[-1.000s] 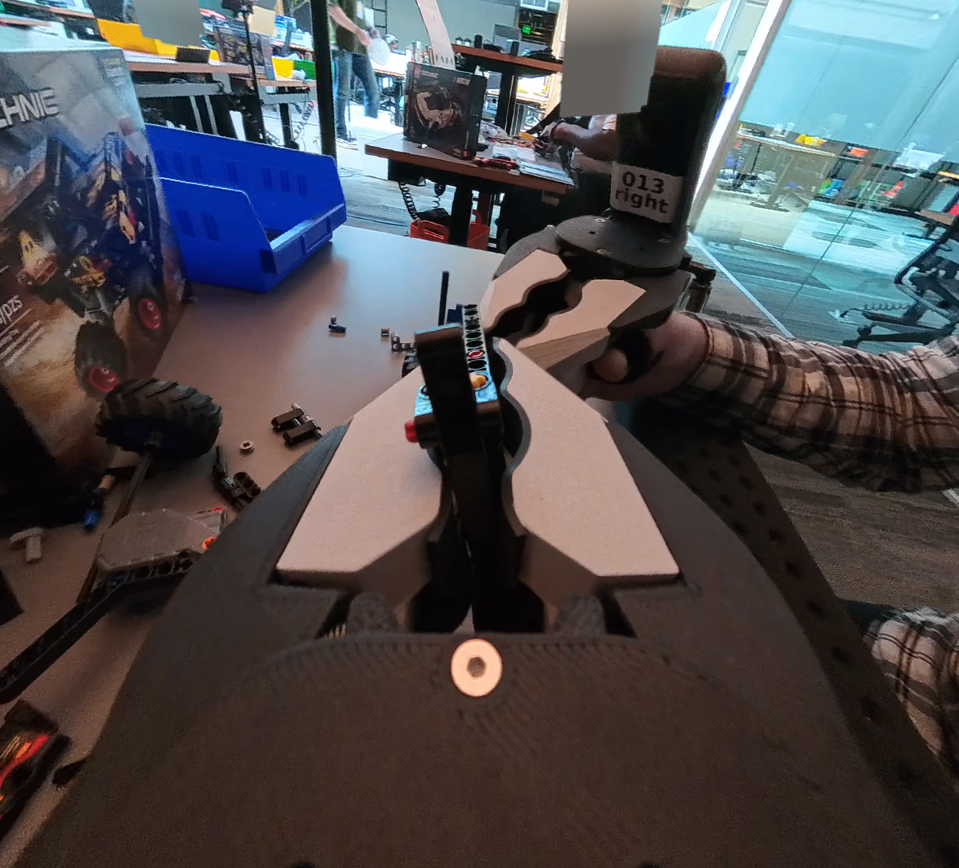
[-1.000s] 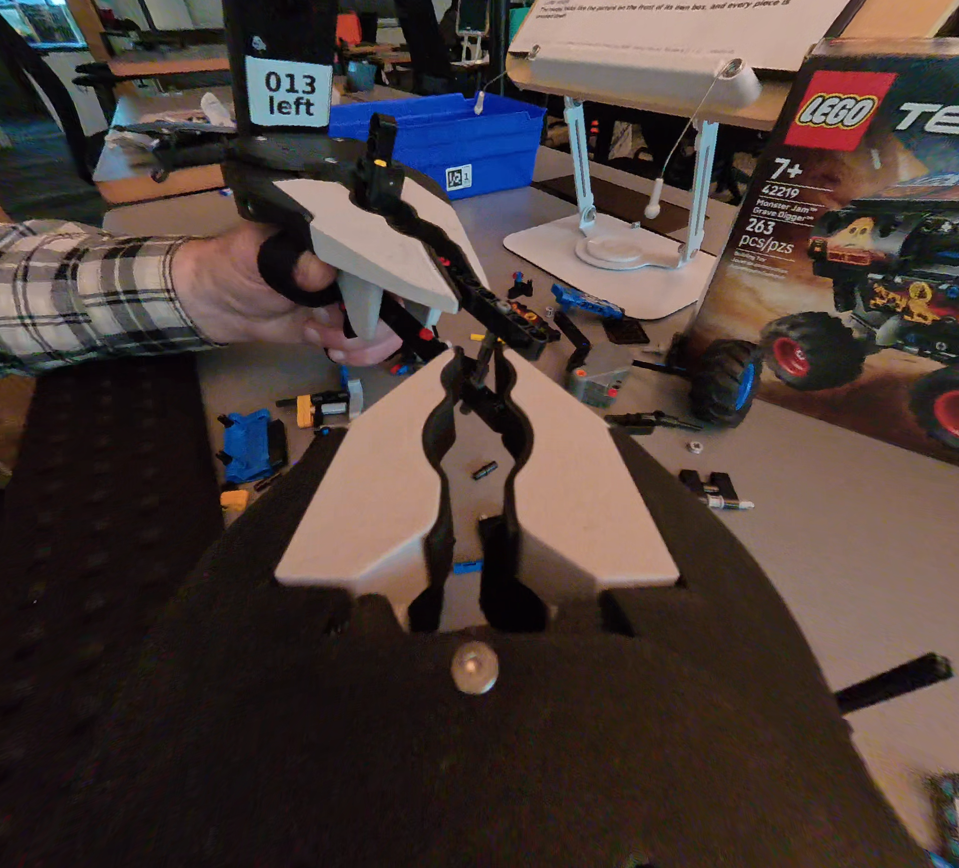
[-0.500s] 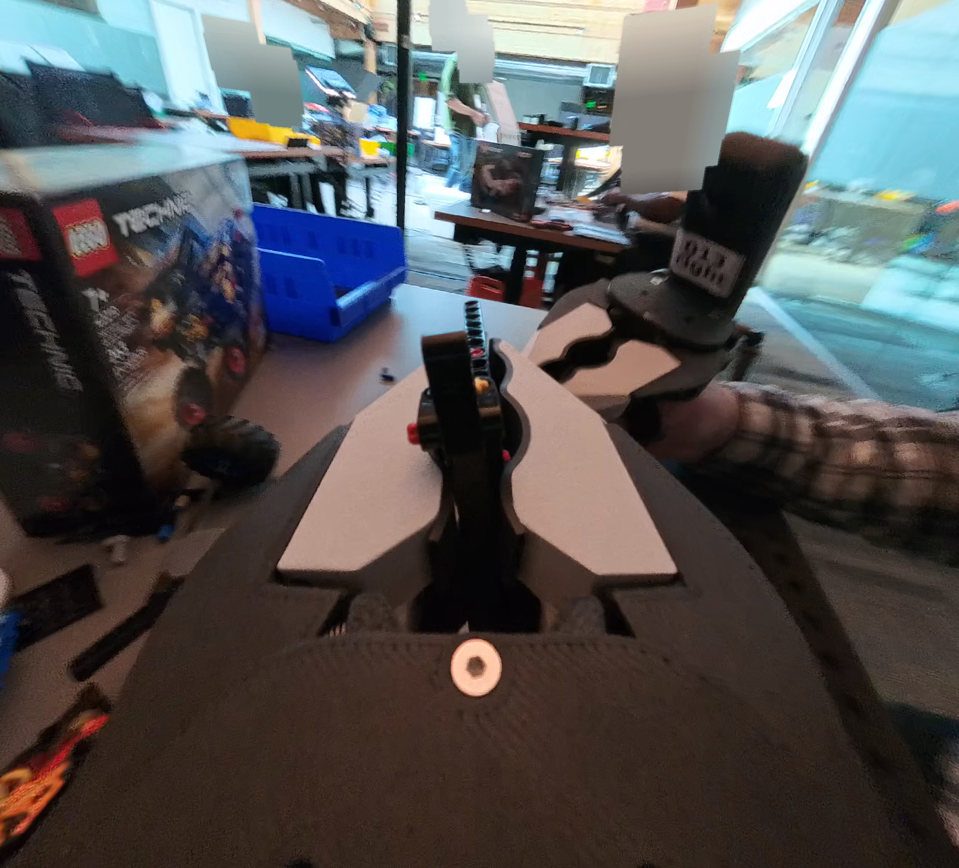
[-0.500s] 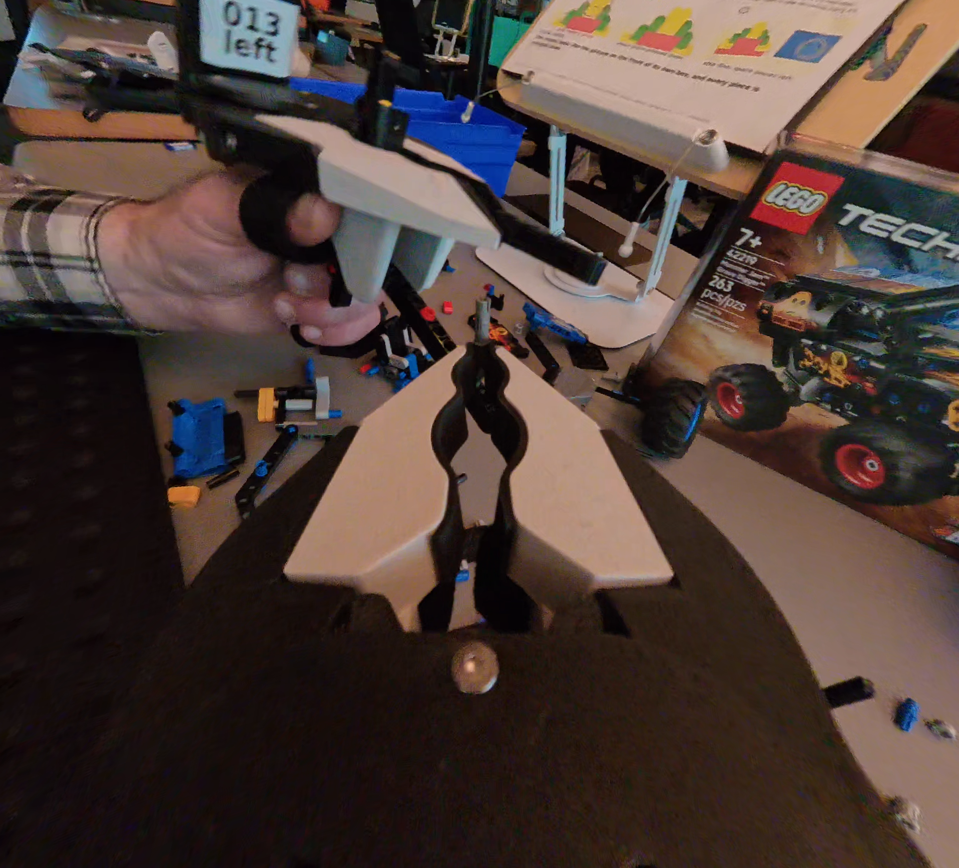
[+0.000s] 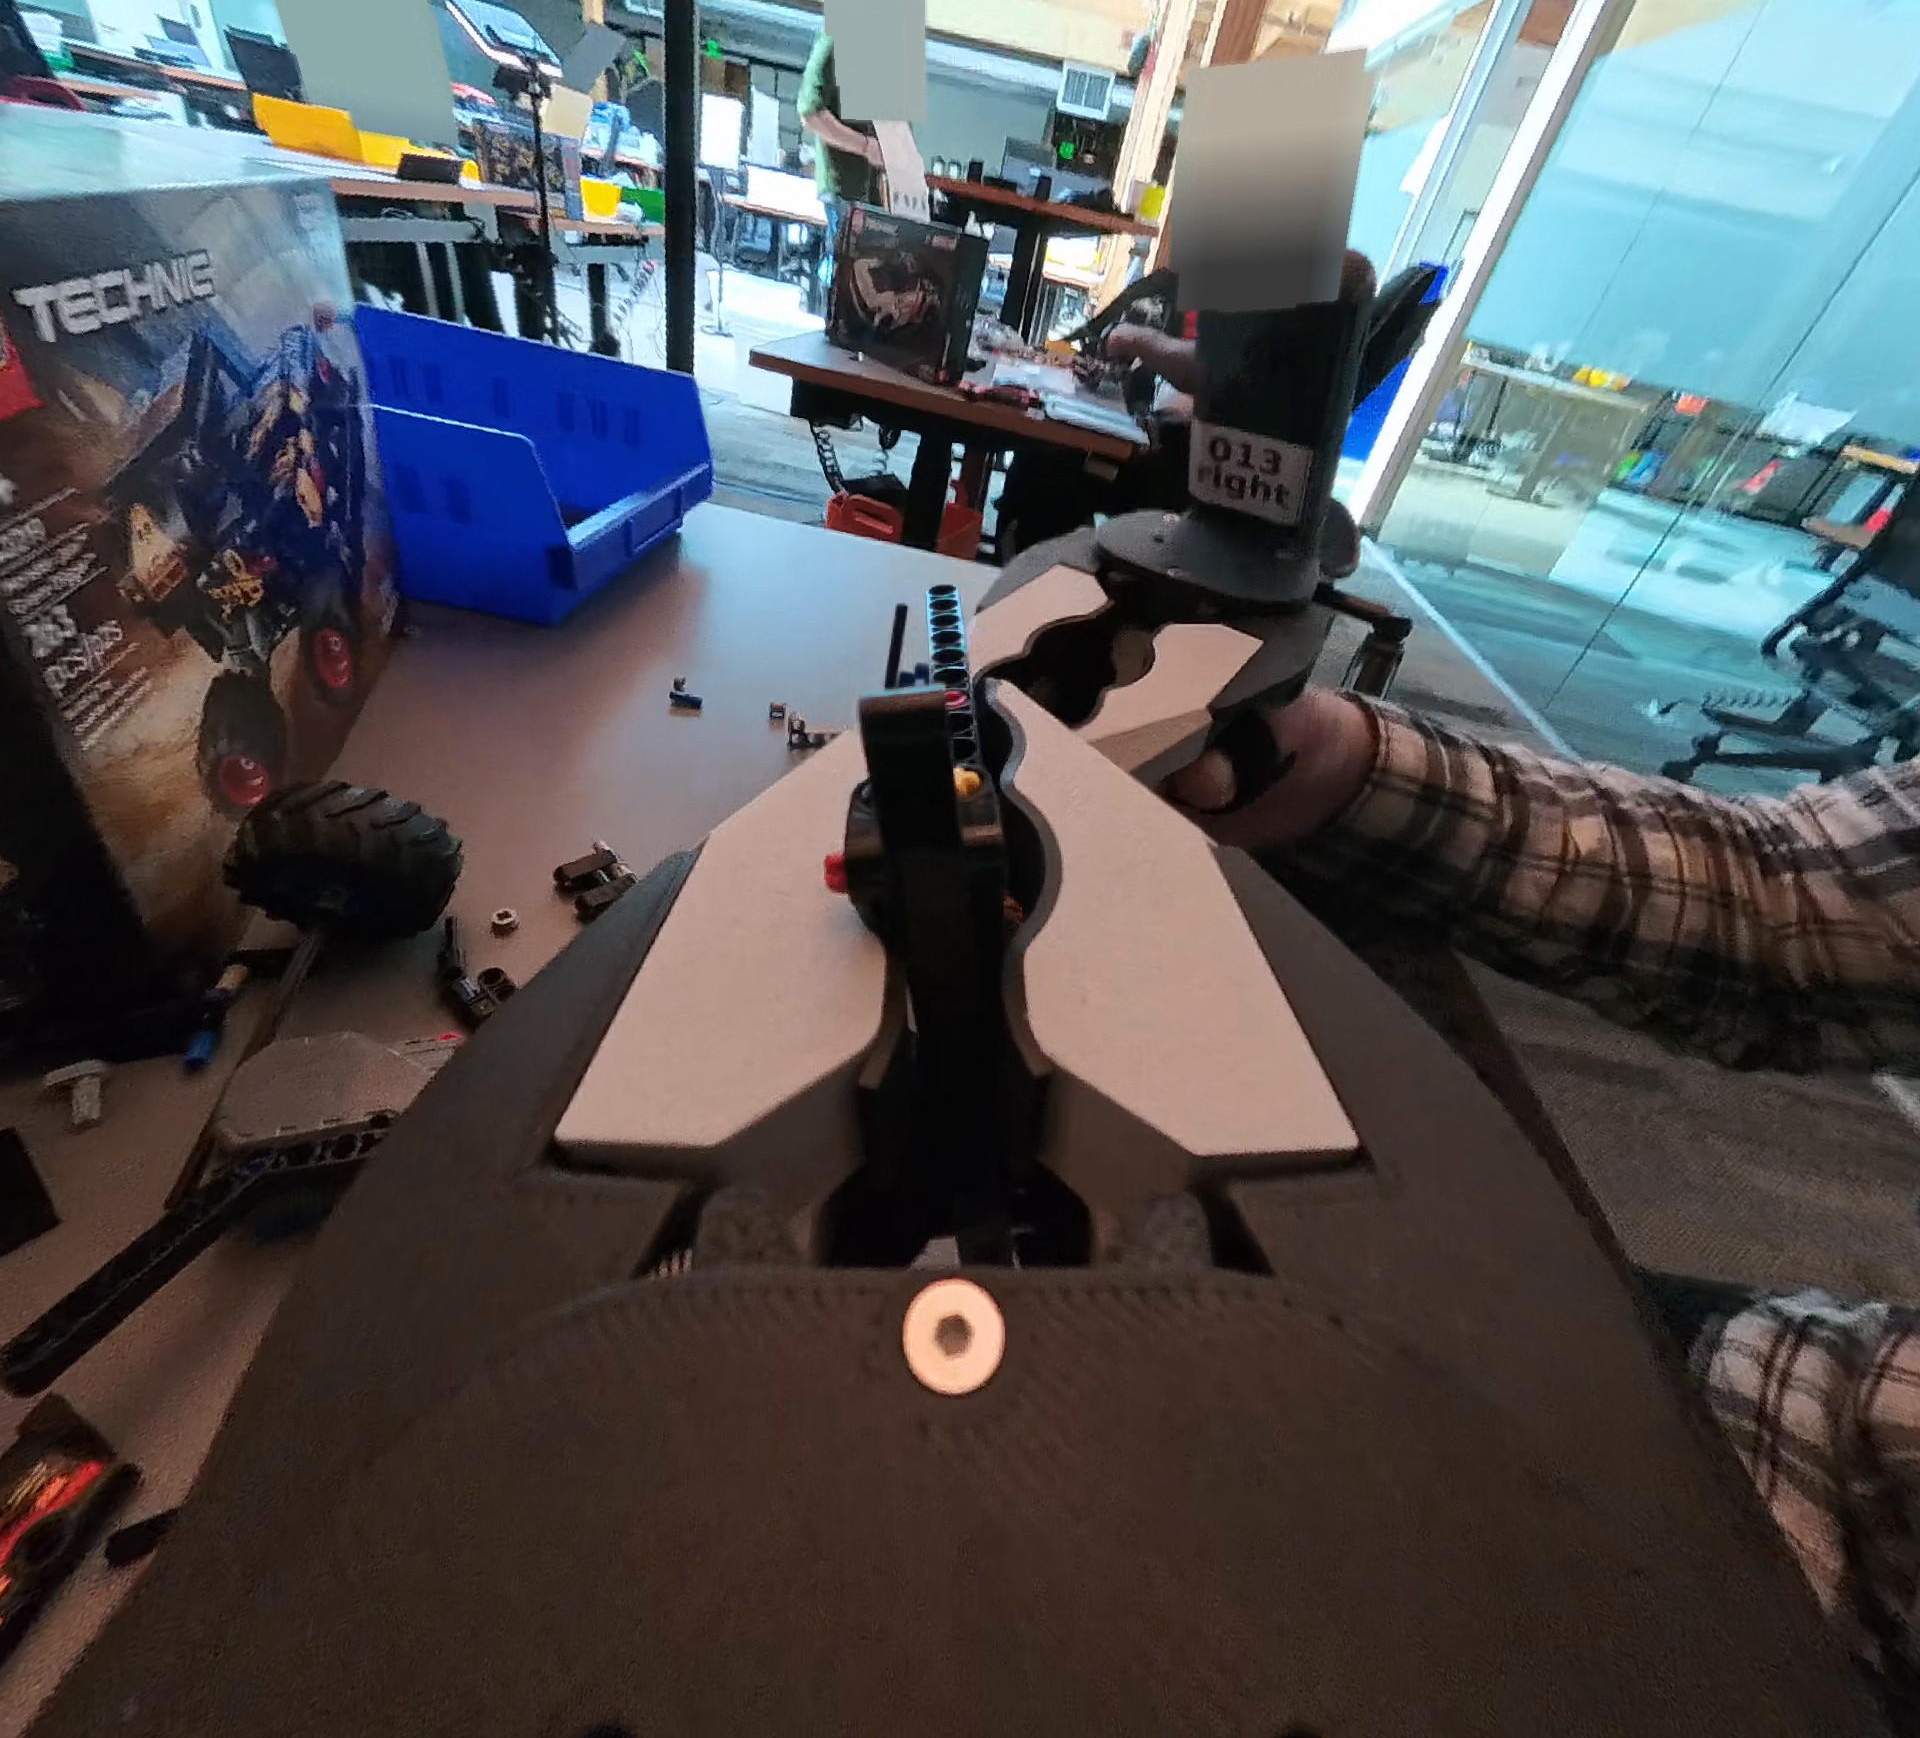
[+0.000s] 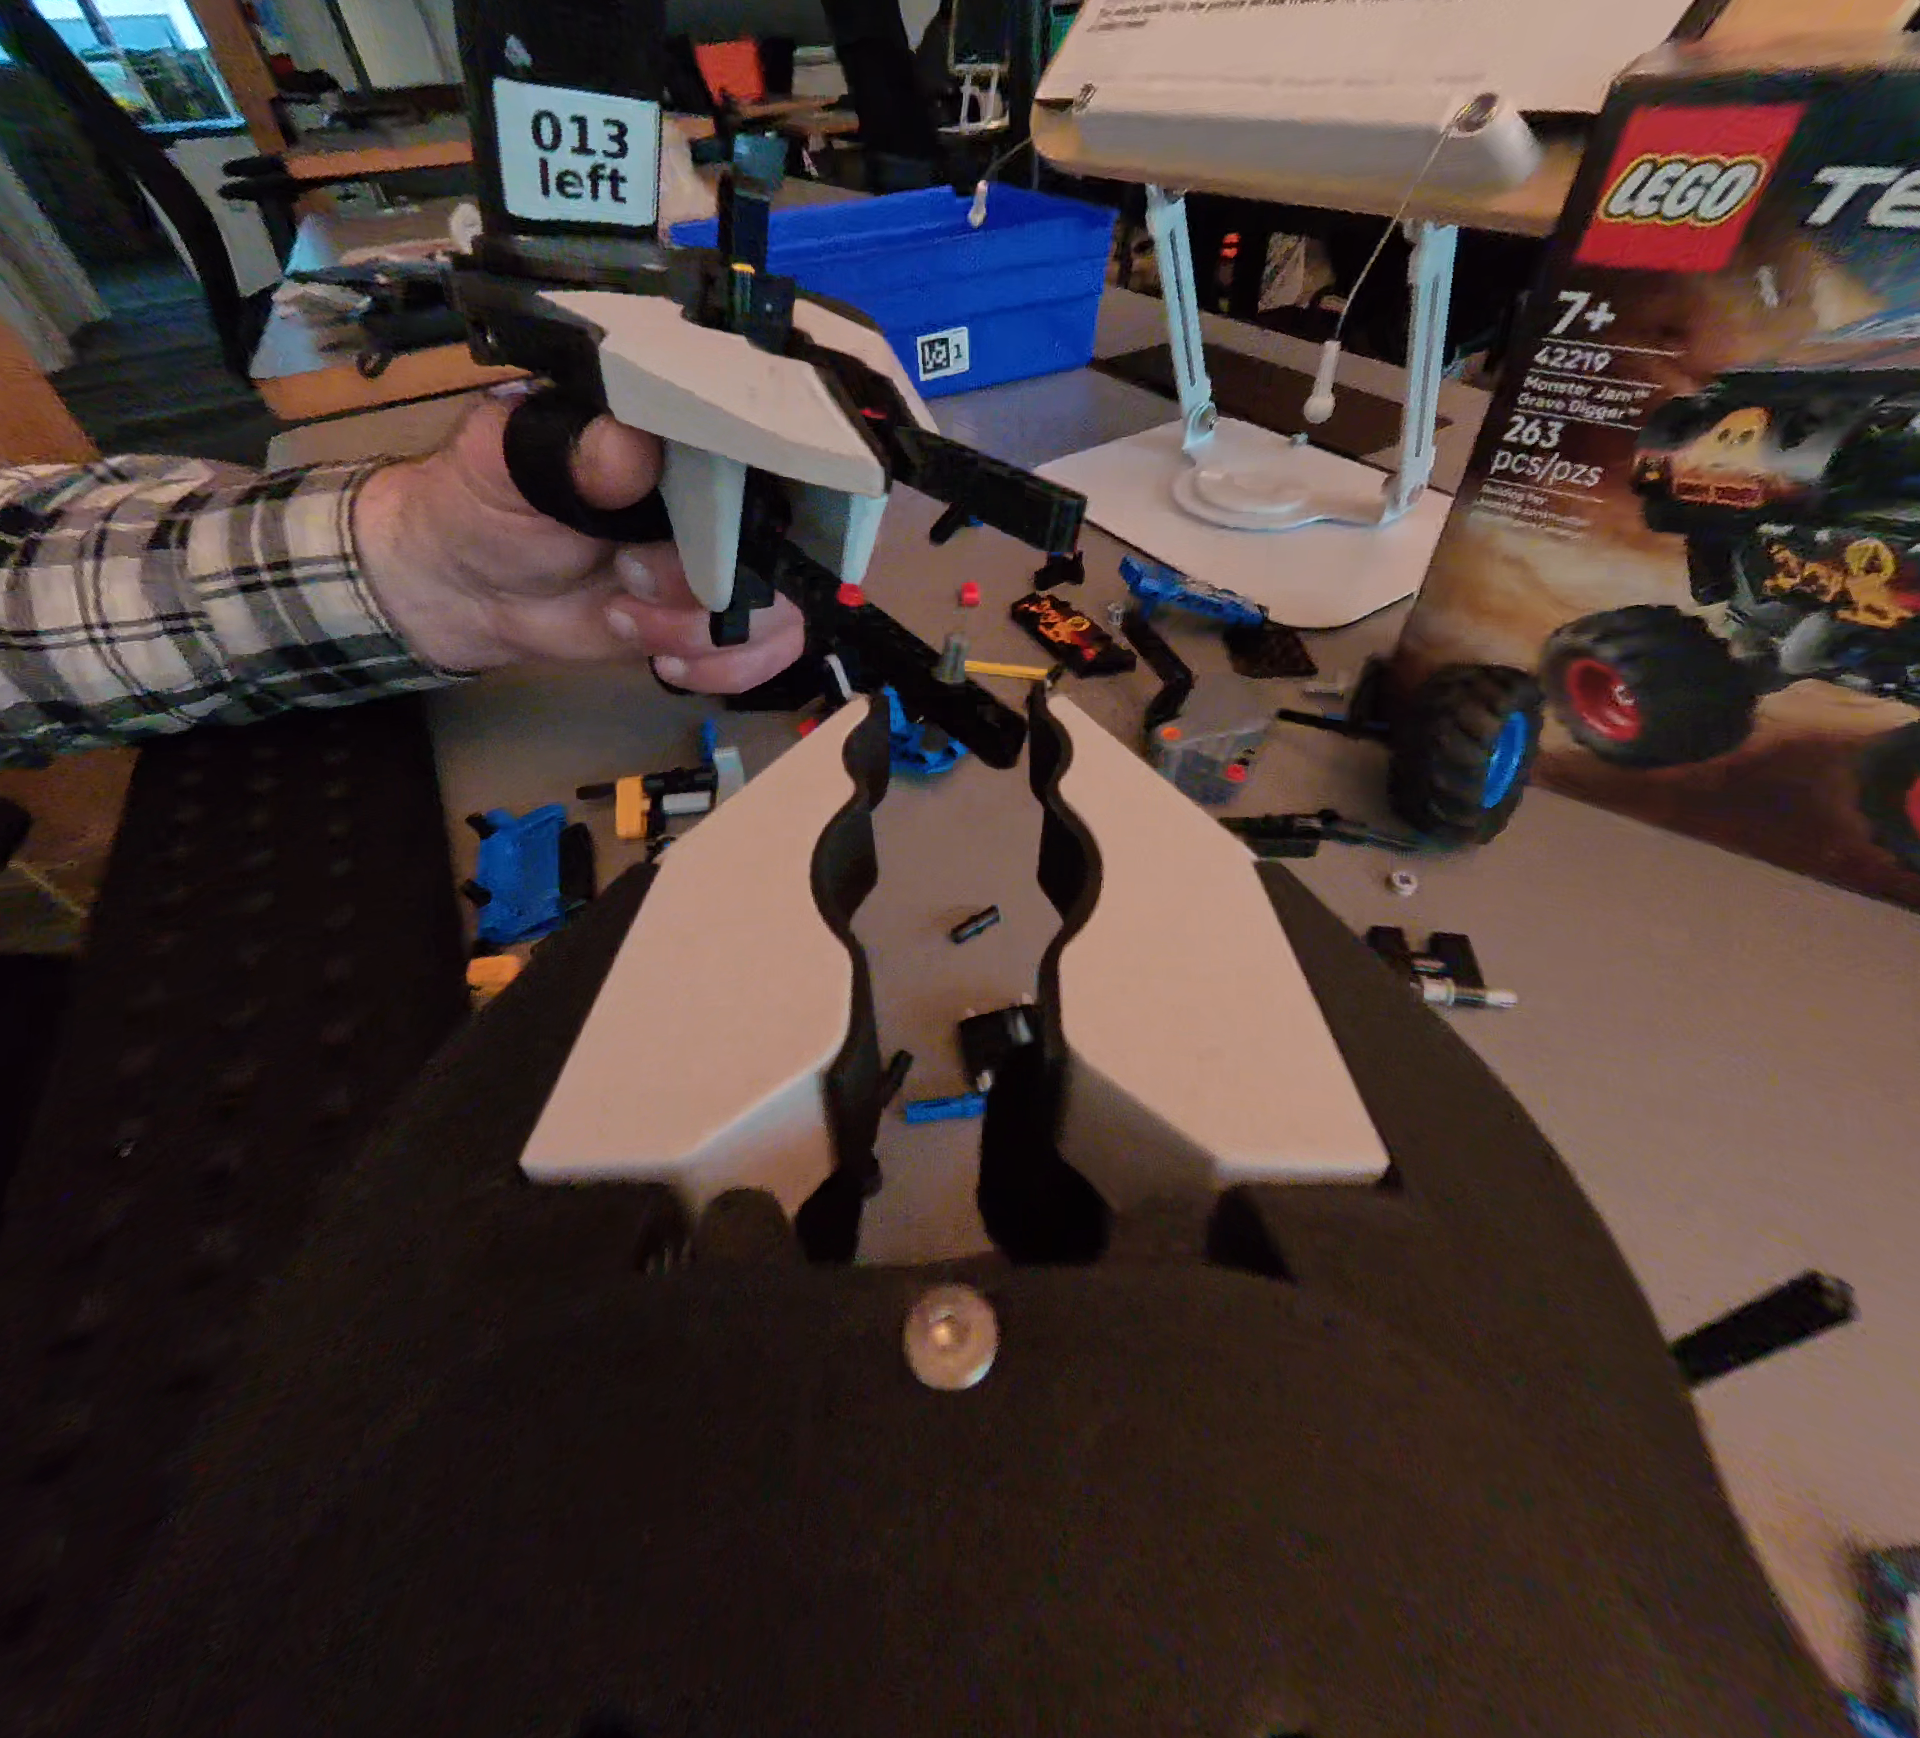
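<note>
My left gripper [image 5: 935,722] is shut on a black brick-built beam assembly [image 5: 930,815] with red and yellow pins, held upright above the grey table [image 5: 582,712]. In the right wrist view the left gripper [image 6: 831,462] holds that assembly [image 6: 987,499] out to the right. My right gripper [image 6: 956,712] is open and empty, its tips just short of the assembly's lower black beam [image 6: 935,691]. A small grey pin [image 6: 951,654] stands on that beam. The right gripper also shows in the left wrist view [image 5: 1091,649], open, right behind the assembly.
A toy truck box [image 6: 1714,441] stands at the right, with a black tyre [image 6: 1465,753] in front of it. A blue bin [image 6: 935,275] and a white stand [image 6: 1288,483] with a sheet are behind. Several loose parts lie on the table [image 6: 1558,1117].
My right gripper has opened and let go of the small grey pin it was holding. The left gripper has tilted down again with the assembly still in it.
</note>
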